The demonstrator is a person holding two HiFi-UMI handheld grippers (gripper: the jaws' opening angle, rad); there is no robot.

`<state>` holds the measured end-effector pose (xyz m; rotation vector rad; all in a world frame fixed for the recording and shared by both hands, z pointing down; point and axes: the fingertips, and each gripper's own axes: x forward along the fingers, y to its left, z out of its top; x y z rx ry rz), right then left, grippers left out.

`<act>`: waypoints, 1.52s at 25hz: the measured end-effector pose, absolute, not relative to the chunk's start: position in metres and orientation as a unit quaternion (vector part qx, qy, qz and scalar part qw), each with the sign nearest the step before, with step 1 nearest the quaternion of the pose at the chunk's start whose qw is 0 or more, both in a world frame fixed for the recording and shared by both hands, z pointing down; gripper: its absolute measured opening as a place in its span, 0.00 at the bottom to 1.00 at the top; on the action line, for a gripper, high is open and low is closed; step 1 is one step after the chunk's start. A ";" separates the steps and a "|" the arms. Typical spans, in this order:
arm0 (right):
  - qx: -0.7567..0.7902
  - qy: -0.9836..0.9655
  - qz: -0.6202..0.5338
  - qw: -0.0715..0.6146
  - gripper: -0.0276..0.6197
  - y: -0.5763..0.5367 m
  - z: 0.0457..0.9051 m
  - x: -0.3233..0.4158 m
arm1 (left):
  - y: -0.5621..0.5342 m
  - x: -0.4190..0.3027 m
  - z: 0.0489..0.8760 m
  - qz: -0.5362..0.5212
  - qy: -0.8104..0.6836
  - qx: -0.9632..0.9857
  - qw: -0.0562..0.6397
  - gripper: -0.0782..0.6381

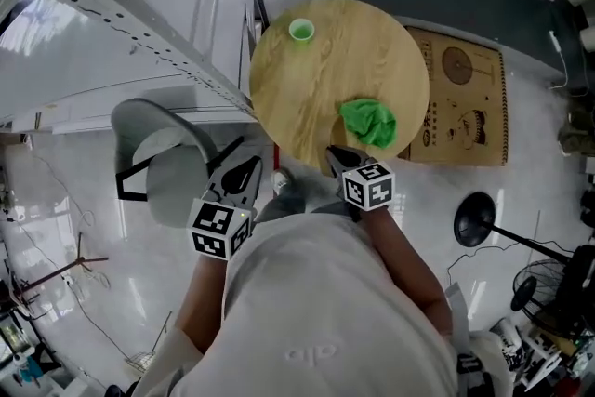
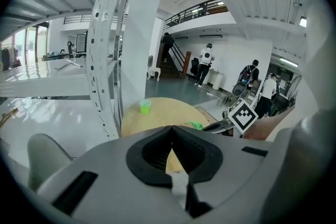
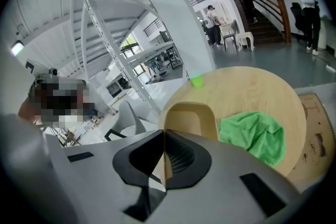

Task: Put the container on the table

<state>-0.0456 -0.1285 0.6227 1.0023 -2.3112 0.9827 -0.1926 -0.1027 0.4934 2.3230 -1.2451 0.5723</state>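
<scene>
One metal rack (image 1: 139, 14) runs close along the left edge of the round table (image 1: 316, 79). One chair (image 1: 172, 172) stands near it, beside the left gripper (image 2: 172, 127), whose fingers are pressed together at the tips with nothing between them. One green cup (image 1: 300, 30) stands near the far rim; the wood between it and the near edge is bare. The right gripper (image 3: 164, 134) pinches the near wall of one tan container (image 3: 189, 115) at the near edge (resting or lifted: cannot tell). One green cloth (image 1: 368, 122) lies just right of it. One cardboard sheet (image 1: 469, 98) lies by the table's right edge.
</scene>
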 end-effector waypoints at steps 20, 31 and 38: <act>0.437 -0.777 0.383 0.244 0.12 -0.209 0.694 -0.109 | -0.138 -0.264 0.521 0.238 -0.408 0.852 0.225 0.13; 0.451 -0.748 0.403 0.274 0.13 -0.221 0.726 -0.115 | -0.130 -0.283 0.525 0.238 -0.429 0.840 0.233 0.13; 0.451 -0.748 0.419 0.248 0.15 -0.224 0.726 -0.118 | -0.120 -0.280 0.526 0.240 -0.433 0.836 0.235 0.13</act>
